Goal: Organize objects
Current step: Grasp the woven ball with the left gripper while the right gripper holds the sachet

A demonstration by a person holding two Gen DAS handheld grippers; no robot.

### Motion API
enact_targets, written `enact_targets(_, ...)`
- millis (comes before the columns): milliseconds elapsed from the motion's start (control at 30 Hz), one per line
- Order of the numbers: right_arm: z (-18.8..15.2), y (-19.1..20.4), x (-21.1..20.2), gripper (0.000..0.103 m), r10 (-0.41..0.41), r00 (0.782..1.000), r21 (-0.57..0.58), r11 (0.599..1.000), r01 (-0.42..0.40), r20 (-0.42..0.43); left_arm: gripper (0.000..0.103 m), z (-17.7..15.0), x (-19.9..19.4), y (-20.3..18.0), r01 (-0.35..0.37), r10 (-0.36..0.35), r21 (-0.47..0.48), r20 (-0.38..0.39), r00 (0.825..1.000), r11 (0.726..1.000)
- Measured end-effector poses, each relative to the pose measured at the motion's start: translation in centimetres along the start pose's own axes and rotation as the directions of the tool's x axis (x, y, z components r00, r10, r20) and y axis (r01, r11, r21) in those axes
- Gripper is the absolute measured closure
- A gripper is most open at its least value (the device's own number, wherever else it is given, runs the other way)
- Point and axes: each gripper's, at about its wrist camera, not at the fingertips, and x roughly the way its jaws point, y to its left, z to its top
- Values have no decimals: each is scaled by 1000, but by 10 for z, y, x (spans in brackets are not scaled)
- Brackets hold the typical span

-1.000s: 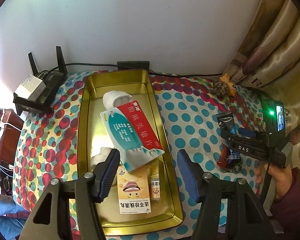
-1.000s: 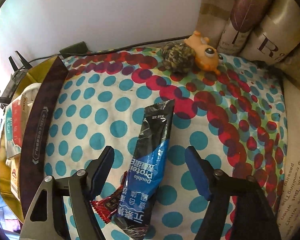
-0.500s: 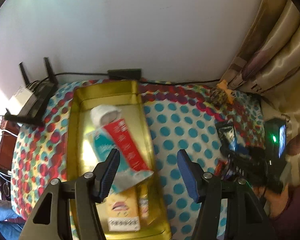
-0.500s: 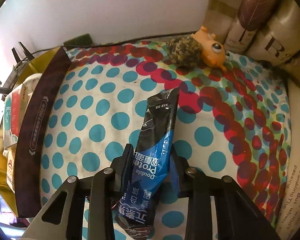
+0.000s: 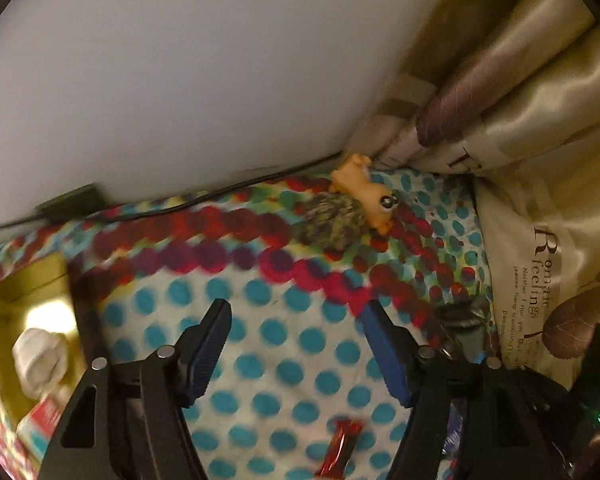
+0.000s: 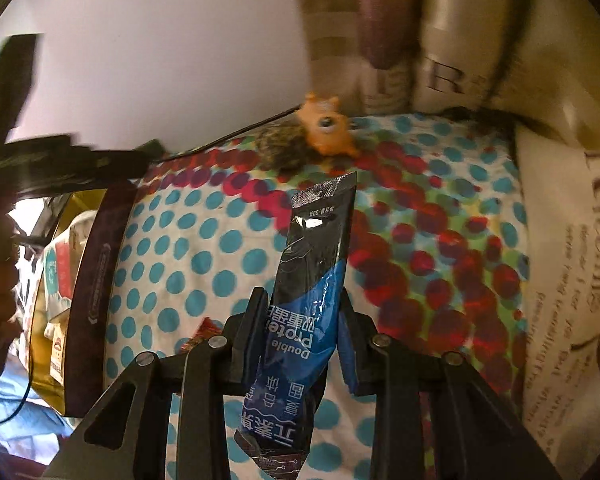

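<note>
My right gripper (image 6: 302, 312) is shut on a black and blue protein sachet (image 6: 312, 276) and holds it lifted off the dotted cloth (image 6: 188, 248). My left gripper (image 5: 296, 340) is open and empty above the cloth (image 5: 284, 352), to the right of the gold tray (image 5: 28, 280). A small red wrapper (image 5: 338, 448) lies on the cloth between the left fingers; it also shows in the right wrist view (image 6: 198, 332). The tray (image 6: 82, 200) at left holds medicine boxes (image 6: 58, 264) and a white wad (image 5: 40, 356).
An orange and brown hedgehog toy (image 5: 352, 208) lies at the back by the wall; it also shows in the right wrist view (image 6: 308, 136). A printed curtain (image 5: 540, 160) hangs along the right side. A black cable (image 5: 204, 196) runs along the wall.
My right gripper closed on the sachet and lifted it off the cloth. My left gripper swung right, away from the tray, toward the red wrapper and the toy.
</note>
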Motion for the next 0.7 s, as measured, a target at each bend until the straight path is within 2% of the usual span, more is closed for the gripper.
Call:
enact_targets(133, -5, -21, -4, 73, 0, 1000, 31, 1000, 1, -2, 33, 19, 40, -15, 0, 2, 28, -73, 997, 1000)
enact_targets(333, -7, -44, -8, 73, 8, 1000, 63, 998, -8, -2, 33, 34, 68, -32, 8, 1, 79, -104, 995, 997)
enact_targets(433, -6, -51, -7, 73, 22, 1000, 71, 997, -22, -3, 33, 43, 81, -36, -17, 29, 104, -112, 993, 994)
enact_targets(700, -3, -58, -2, 72, 52, 998, 72, 996, -51, -19, 33, 65, 102, -36, -20, 34, 113, -124, 992, 993)
